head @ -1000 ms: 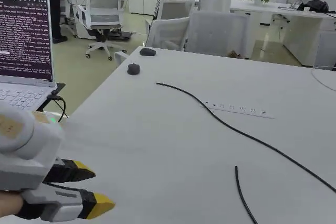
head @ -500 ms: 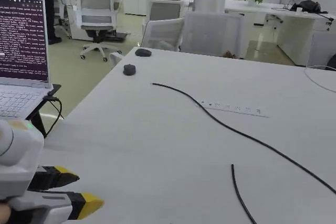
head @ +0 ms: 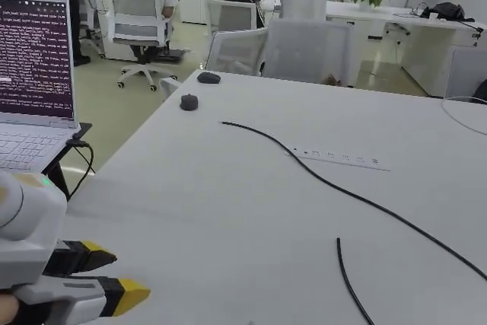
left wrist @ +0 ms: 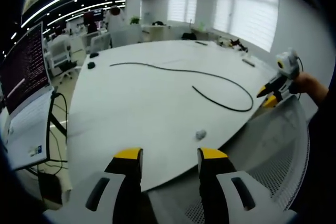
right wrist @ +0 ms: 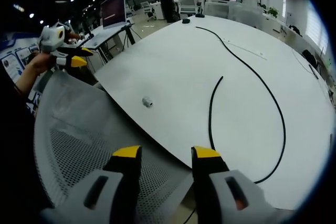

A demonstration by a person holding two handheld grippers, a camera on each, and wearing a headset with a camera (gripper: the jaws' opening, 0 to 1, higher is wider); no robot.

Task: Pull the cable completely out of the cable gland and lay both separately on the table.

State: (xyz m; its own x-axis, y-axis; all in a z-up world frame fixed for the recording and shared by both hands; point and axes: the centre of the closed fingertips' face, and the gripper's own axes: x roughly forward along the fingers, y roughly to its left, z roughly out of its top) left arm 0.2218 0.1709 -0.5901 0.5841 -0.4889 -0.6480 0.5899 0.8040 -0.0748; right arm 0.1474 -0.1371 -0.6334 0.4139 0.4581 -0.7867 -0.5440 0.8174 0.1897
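Note:
A long black cable [head: 365,201] curves across the white table [head: 228,211], and its free end [head: 339,243] lies apart from everything else. In both gripper views the cable [left wrist: 184,71] [right wrist: 273,103] loops back on itself. A small grey cable gland [left wrist: 200,134] [right wrist: 147,101] lies by itself near the table's edge, not touching the cable. My left gripper [head: 122,272] [left wrist: 169,156] hovers open off the near left corner, holding nothing. My right gripper [right wrist: 166,153] [left wrist: 270,90] is also open and empty, off the table's edge behind a chair back.
An open laptop [head: 34,66] stands at the left on a side stand. Two small dark objects [head: 189,101] [head: 208,78] lie at the far edge. A flat white strip [head: 342,159] is beside the cable. A mesh chair back [right wrist: 79,129] stands between me and the table.
My left gripper has drawn back a little toward the lower left of the head view. The head camera shifted slightly. The cable has not moved.

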